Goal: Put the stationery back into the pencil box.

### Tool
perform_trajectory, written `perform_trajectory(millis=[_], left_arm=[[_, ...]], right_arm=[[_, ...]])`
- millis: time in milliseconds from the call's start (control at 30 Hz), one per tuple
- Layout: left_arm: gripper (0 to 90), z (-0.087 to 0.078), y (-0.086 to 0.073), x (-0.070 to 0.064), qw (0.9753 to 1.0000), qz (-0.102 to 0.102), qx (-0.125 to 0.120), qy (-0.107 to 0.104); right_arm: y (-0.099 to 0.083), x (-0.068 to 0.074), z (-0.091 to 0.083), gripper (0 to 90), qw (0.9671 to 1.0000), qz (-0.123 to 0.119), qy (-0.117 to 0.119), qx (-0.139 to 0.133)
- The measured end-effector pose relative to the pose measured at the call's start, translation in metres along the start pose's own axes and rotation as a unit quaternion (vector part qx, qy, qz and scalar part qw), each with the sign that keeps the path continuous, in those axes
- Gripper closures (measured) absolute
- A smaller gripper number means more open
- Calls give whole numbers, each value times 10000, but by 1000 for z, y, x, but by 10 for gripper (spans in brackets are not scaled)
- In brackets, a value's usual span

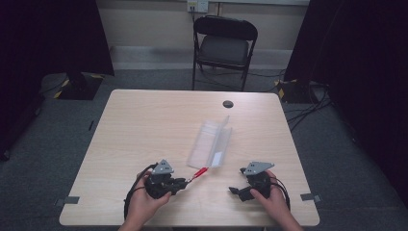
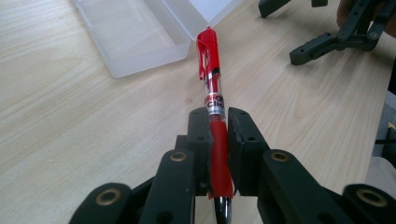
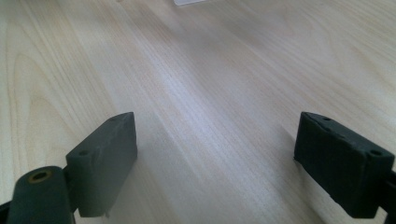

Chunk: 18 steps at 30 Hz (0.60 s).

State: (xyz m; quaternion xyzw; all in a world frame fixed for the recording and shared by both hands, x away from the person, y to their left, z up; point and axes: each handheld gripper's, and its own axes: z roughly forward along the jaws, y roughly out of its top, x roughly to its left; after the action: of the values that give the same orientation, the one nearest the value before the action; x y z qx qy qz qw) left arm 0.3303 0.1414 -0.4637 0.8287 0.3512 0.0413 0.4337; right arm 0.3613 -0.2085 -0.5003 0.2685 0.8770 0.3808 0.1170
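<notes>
The left gripper (image 1: 185,182) has its jaws closed on a red pen (image 2: 214,100), clamped around the rubber grip section near the writing tip, so the clip end juts forward toward the clear plastic case (image 1: 211,142). That case lies open in the middle of the table (image 1: 144,125), lid folded back, and both halves look empty. In the left gripper view the pen's cap end sits just beside the case's near corner — close, but not yet over the tray. The right gripper (image 1: 236,191) rests low near the table's front edge, well apart from the case, its jaws spread wide with nothing between them but bare wood. So the pickup looks done and the pen is securely in hand; what seems left is carrying it over the open tray, setting it down inside and — most likely — closing the lid, perhaps with the idle right gripper steadying the case.
</notes>
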Motion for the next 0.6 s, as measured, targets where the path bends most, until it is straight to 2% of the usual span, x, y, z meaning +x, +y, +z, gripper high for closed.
perform_trajectory(millis=[233,500,600], left_arm=[[801,-6,0,5,9999,-78,-67,4],[801,-14,4,10,9995,-132,-224,177],[802,-14,5,12,9994,-163,-275,160]], right_arm=[[0,0,0,124,10000,-1,1,-1],[0,0,0,124,10000,1,1,0],[0,0,0,124,10000,7,1,2]])
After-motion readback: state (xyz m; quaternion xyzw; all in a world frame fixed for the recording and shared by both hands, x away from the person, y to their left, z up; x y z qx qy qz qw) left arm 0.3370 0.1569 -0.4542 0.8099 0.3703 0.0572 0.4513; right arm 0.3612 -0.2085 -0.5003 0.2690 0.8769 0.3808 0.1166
